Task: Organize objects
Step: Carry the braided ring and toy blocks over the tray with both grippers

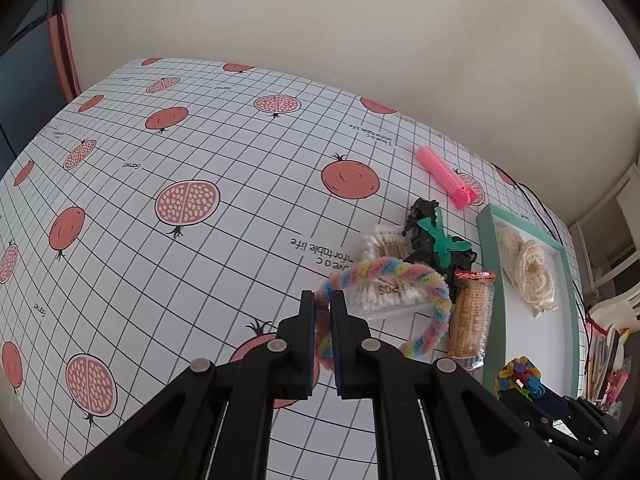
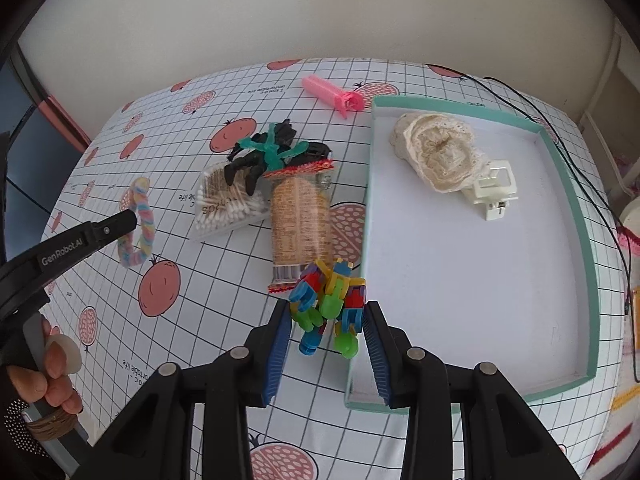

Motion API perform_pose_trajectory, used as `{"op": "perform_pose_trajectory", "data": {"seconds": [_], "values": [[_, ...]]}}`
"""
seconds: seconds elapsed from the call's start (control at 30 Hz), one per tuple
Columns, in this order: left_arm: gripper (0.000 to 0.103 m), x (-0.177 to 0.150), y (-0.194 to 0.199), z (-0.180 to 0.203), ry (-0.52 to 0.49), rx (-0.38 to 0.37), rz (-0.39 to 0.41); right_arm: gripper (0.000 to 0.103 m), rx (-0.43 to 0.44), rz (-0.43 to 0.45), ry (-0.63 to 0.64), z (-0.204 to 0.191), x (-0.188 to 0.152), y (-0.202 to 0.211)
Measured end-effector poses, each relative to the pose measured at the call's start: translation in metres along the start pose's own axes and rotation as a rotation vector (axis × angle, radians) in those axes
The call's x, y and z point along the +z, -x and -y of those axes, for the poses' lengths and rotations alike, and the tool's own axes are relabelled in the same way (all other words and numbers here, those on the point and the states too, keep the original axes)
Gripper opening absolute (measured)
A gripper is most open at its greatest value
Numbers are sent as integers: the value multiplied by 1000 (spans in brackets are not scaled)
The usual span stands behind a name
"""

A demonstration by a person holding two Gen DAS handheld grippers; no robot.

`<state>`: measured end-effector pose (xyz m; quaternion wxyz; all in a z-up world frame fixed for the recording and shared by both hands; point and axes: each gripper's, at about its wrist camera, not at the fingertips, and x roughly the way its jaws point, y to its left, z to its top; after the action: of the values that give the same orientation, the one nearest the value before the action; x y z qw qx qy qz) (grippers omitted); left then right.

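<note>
The left gripper [image 1: 323,312] is clamped on a pastel twisted fuzzy loop [image 1: 384,276], its two fingers pressed against one side of the ring while the rest of the loop curls off to the right of the fingertips. Just beyond that claw's tips lies a clear pack of cotton swabs [image 1: 384,292], and to the right of the pack a wrapped stack of biscuits [image 1: 470,312] lies lengthwise. Farther ahead of the claw and to the right, a black toy figure [image 1: 424,232] sits with a teal star-shaped piece [image 1: 440,236] on top, and a pink hair roller [image 1: 444,176] lies beyond them on the pomegranate tablecloth [image 1: 200,140].

The right gripper [image 2: 326,330] holds a colourful cluster of interlocking plastic pieces [image 2: 328,300] between its blue pads [image 2: 278,344], the jaws set fairly wide around the bundle. Directly right of that claw is a mint-rimmed white tray [image 2: 576,200]; its near left corner lies just under the right finger. Inside the tray, far ahead of the claw, rest a cream lace bundle [image 2: 436,152] and a white clip [image 2: 494,188], touching each other. A hand [image 2: 44,376] grips the handle of the left tool at the right wrist view's left edge.
</note>
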<state>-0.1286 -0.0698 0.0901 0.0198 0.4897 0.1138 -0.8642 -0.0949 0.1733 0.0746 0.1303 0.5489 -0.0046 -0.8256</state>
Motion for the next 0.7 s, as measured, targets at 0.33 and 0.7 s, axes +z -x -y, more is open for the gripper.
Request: {"op": "perform_pose_trajectory", "data": {"seconds": [0.33,0.7], "values": [[7,-14,7,72,-86,-107,-3,39,-46,5,-110,64,-6,8],[7,-44,2,153,-227,-177,-41,39,-105,8,-216,129,-18,16]]}}
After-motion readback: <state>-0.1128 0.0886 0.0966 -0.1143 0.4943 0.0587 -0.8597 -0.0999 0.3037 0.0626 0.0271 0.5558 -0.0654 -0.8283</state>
